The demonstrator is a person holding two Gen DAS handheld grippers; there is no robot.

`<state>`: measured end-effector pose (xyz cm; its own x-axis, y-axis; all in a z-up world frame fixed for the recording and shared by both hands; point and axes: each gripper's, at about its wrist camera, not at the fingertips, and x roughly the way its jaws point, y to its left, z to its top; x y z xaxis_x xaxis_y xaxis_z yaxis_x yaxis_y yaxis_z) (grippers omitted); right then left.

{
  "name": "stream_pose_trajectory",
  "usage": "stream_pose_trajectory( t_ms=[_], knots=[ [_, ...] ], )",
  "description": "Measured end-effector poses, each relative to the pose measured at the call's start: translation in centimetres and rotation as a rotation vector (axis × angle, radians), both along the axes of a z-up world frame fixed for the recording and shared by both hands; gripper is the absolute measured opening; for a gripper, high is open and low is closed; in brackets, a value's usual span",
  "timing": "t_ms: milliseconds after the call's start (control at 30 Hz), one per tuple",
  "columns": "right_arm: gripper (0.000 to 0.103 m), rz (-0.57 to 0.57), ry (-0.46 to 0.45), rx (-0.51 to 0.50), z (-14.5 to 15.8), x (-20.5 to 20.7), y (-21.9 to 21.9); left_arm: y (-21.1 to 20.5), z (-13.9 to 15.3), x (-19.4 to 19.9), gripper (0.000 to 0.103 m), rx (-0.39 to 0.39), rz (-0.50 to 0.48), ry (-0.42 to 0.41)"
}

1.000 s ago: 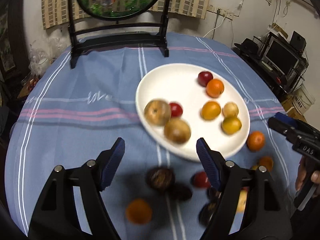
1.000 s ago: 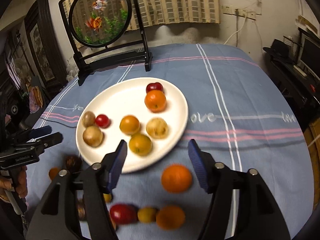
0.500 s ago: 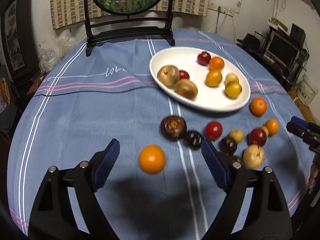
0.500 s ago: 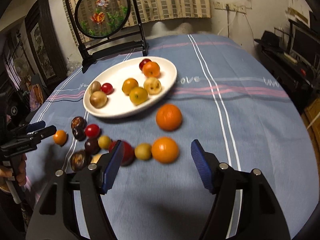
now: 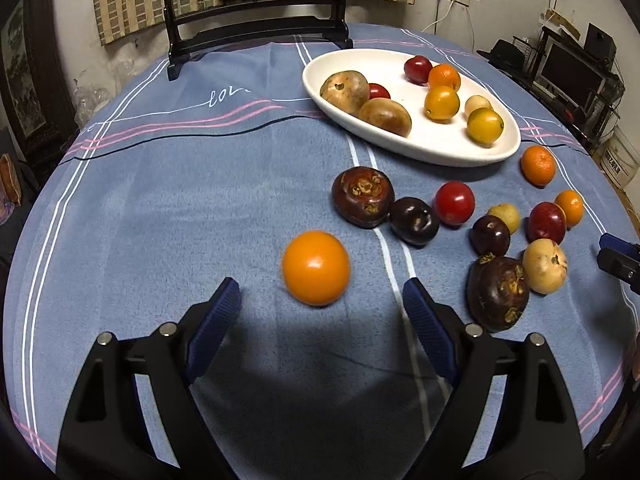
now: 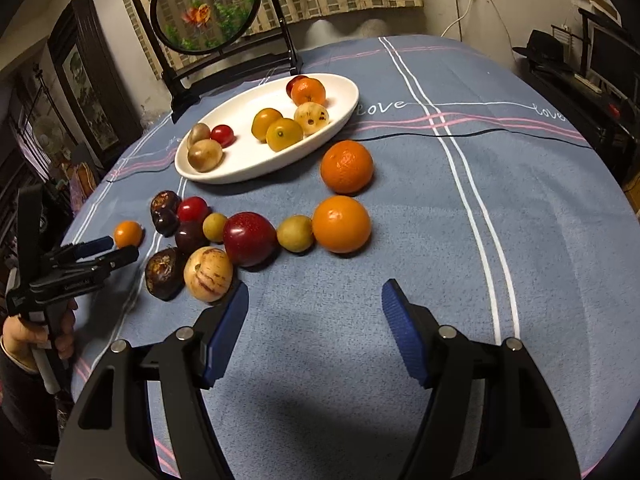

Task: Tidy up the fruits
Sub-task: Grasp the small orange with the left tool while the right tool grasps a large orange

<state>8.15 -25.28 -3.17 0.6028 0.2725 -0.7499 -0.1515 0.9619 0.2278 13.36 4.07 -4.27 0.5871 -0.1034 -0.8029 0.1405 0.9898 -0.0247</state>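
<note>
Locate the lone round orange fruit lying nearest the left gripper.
In the left wrist view the round orange fruit lies on the blue tablecloth just ahead of the open left gripper, left of the dark brown fruits.

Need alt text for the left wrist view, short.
The open left gripper hovers just short of a lone round orange fruit on a blue striped tablecloth. Beyond, loose dark, red and yellow fruits lie beside a white oval plate holding seven fruits.

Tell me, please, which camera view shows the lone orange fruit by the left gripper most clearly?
The left wrist view: the orange fruit sits large, unobstructed, just ahead of the open left gripper. The right wrist view shows it small and distant, behind that gripper's fingertips.
</note>
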Motion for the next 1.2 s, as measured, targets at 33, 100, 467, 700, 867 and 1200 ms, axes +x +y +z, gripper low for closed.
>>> stream_pose_trajectory(
  t_ms=[33,100,467,700,867,1200],
  knots=[
    [0.070,-0.001,0.003,0.002,-0.1,0.1,0.1,0.1,-0.2,0.3,0.085,-0.003,0.003,0.006],
    [0.070,0.001,0.010,0.007,-0.3,0.2,0.1,0.2,-0.6,0.9,0.079,-0.018,0.007,0.031],
    [0.070,0.007,0.017,-0.042,-0.8,0.9,0.2,0.3,-0.4,1.6,0.035,-0.017,0.021,0.021],
    [0.070,-0.004,0.041,-0.163,-1.6,2.8,0.3,0.6,-0.5,1.6,0.035,-0.040,0.028,0.023],
    [0.061,0.002,0.042,-0.195,-1.9,4.2,0.7,0.7,-0.5,1.6,0.035,-0.048,0.029,0.024],
    [0.051,0.027,0.022,-0.214,-1.7,6.7,1.3,0.7,-0.6,1.5,0.035,-0.050,0.028,0.025]
  ],
)
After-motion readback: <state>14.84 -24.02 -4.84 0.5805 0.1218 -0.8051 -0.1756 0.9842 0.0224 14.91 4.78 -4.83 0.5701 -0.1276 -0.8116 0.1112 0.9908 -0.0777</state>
